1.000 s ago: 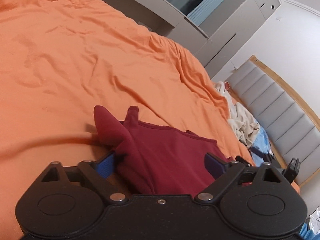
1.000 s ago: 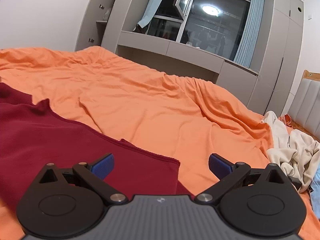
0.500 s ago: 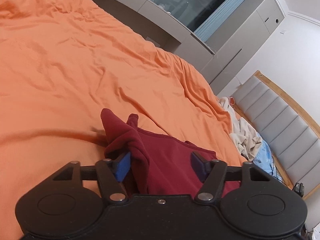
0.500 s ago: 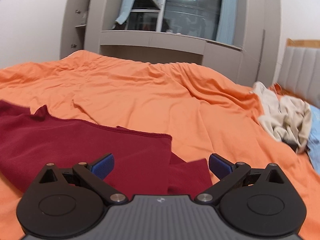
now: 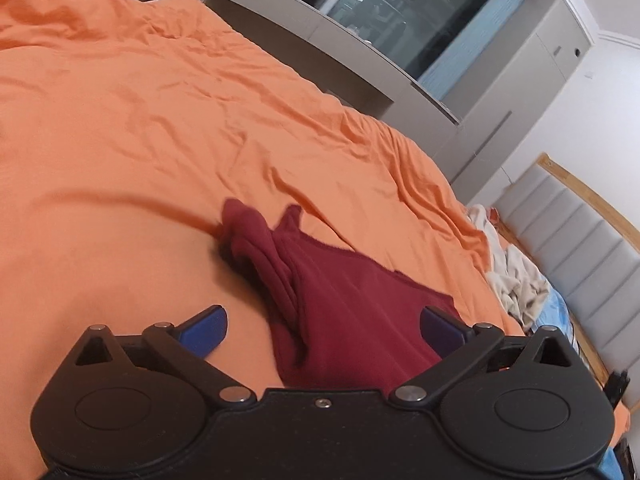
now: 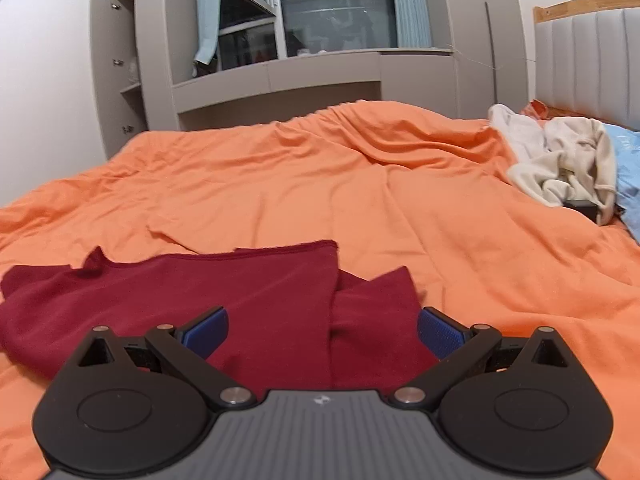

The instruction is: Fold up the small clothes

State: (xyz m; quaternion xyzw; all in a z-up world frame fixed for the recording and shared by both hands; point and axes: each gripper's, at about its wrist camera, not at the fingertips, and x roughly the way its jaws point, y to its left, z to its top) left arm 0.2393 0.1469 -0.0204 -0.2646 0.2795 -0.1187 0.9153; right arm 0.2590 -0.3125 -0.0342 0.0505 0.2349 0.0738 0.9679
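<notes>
A dark red garment (image 5: 340, 304) lies on the orange bed cover (image 5: 160, 128). Its left end is bunched into a ridge of folds. My left gripper (image 5: 322, 330) is open just above the garment's near edge, blue pads apart, holding nothing. In the right wrist view the same garment (image 6: 224, 300) lies flatter, with a folded flap (image 6: 372, 320) at its right end. My right gripper (image 6: 322, 330) is open over the near edge, straddling the seam between main panel and flap.
A pile of cream and white clothes (image 6: 560, 164) and a light blue item (image 6: 628, 168) lie at the right by the grey padded headboard (image 6: 592, 60). Grey cabinets and a window (image 6: 320, 12) stand beyond the bed's far edge.
My left gripper narrowed around the bunched red cloth, then opened wide and let it go; the bunch now lies on the bed. My right gripper turned right and stayed open.
</notes>
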